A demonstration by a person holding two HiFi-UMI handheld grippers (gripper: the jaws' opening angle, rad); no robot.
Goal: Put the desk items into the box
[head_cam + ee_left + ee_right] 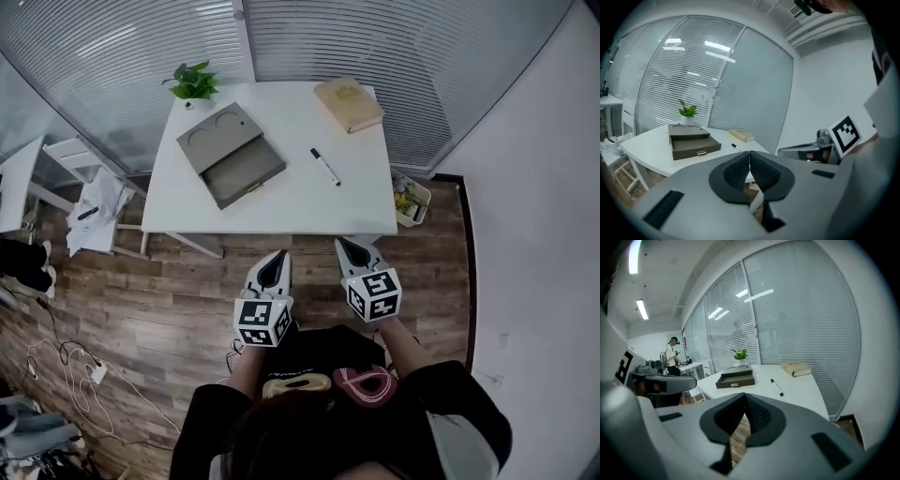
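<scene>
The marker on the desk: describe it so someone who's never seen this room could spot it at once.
Find the white desk by the blinds. Between the grey box with its open drawer and the tan book lies the marker. It is the only slim thing there: a white stick with dark ends.

Book cover marking too small

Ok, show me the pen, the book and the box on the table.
pen [325,166], head view, middle of its barrel.
book [349,103], head view, centre of its cover.
box [217,134], head view, its grey top panel.
</scene>
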